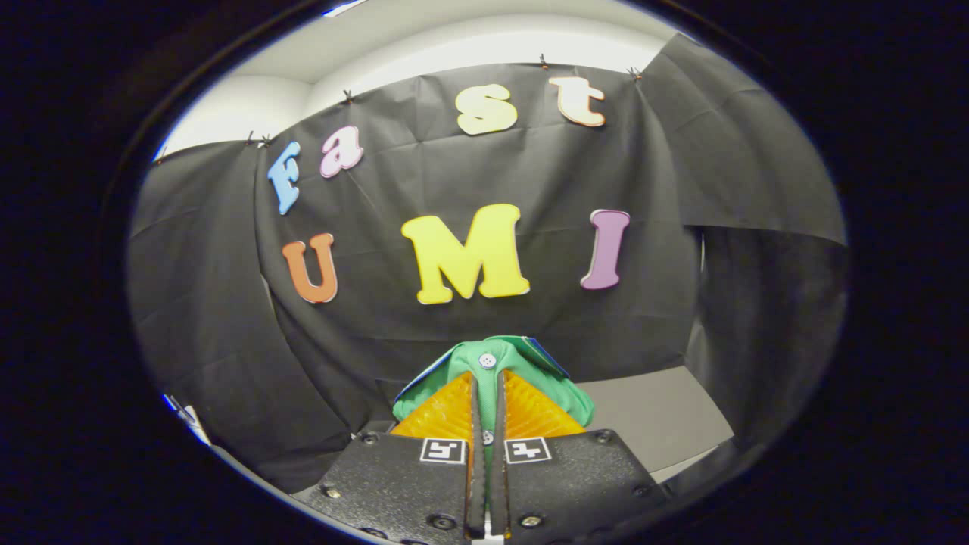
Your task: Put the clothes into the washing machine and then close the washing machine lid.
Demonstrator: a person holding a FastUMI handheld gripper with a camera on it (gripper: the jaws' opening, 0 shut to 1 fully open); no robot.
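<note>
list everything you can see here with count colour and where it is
garment: one, green with white buttons and a blue edge, pinched between the fingers and bunched just beyond them
surface: one, grey, flat, beyond the fingers at the foot of the cloth wall
cloth wall: black, creased, clipped up behind the garment
room wall: white, above the cloth
hand-held gripper: one, fingers closed on the garment, with two square markers on its body
</note>
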